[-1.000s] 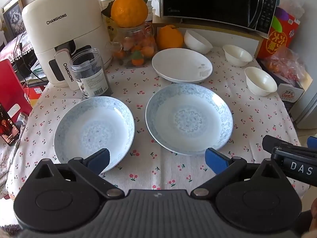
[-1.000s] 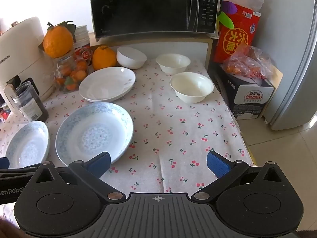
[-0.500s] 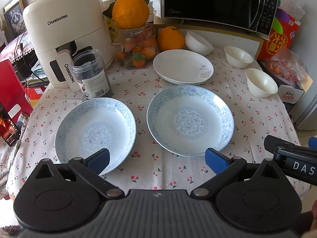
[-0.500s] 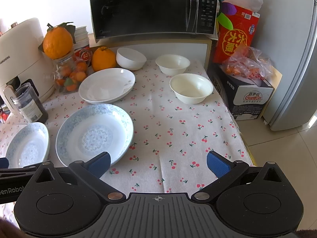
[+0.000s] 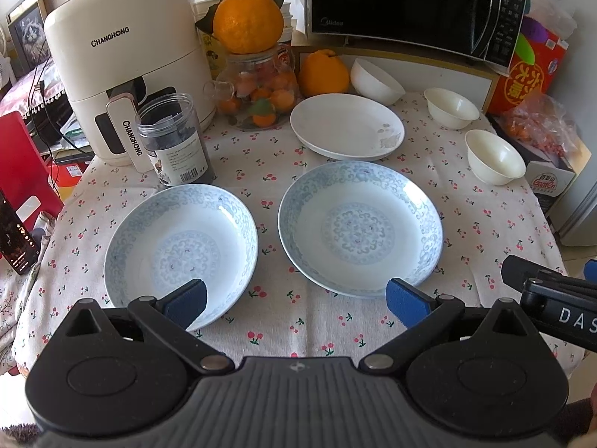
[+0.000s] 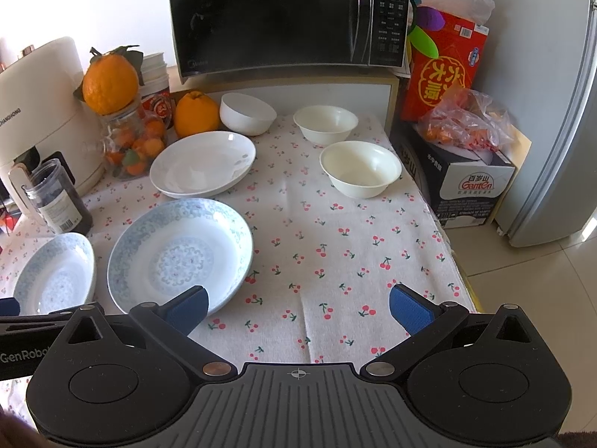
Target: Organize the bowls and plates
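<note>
Two blue-patterned plates lie on the cherry-print tablecloth: a smaller one [image 5: 179, 246] [image 6: 52, 272] at the left and a larger one [image 5: 360, 226] [image 6: 179, 254] beside it. A plain white plate [image 5: 347, 125] [image 6: 203, 162] sits behind them. Three white bowls stand at the back right: one [image 5: 377, 80] [image 6: 246, 112] under the microwave shelf, a second [image 5: 451, 106] [image 6: 326, 123], and a third [image 5: 494, 155] [image 6: 360, 166] nearest me. My left gripper [image 5: 296, 300] hovers open at the near edge between the blue plates. My right gripper [image 6: 298, 308] is open over bare cloth.
A white air fryer [image 5: 123, 56], a dark jar [image 5: 175, 138], a glass jar of oranges [image 5: 261, 89] and a microwave [image 5: 410, 3] line the back. A cardboard box [image 6: 462, 179] with a bag of fruit stands at the right, by the table's right edge [image 6: 451, 261].
Both grippers have drawn back and risen slightly, so the plates sit a little farther off in each view. Nothing on the table has moved.
</note>
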A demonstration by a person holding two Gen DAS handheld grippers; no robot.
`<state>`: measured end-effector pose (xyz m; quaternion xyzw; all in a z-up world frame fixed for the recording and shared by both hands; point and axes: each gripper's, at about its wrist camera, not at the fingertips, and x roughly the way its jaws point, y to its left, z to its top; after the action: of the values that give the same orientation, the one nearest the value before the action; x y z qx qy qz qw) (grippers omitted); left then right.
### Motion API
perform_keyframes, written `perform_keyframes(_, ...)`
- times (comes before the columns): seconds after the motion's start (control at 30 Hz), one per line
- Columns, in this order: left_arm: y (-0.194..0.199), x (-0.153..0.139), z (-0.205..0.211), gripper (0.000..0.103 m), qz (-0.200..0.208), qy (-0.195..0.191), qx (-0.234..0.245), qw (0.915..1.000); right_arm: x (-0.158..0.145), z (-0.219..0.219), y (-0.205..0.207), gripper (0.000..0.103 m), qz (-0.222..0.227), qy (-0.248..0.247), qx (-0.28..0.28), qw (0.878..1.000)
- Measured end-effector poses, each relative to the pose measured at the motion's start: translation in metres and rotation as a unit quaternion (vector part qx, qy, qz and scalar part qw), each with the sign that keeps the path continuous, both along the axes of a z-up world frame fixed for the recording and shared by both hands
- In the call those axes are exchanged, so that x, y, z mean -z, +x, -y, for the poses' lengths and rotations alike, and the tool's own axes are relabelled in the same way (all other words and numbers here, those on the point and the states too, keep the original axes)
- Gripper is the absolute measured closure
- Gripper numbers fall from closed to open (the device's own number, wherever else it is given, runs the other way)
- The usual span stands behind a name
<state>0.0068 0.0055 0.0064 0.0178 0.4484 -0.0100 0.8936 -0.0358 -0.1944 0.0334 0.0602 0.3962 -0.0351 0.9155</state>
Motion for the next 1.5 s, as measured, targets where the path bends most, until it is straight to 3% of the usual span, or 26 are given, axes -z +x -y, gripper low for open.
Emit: perform_keyframes(1.5,-0.0010,0.0019,-0.0025,0.000,0.001,-0.003,-0.005,1.0000,-0.0007,0.0000,-0.0010,0.000,0.006,-0.004,0.003,1.000)
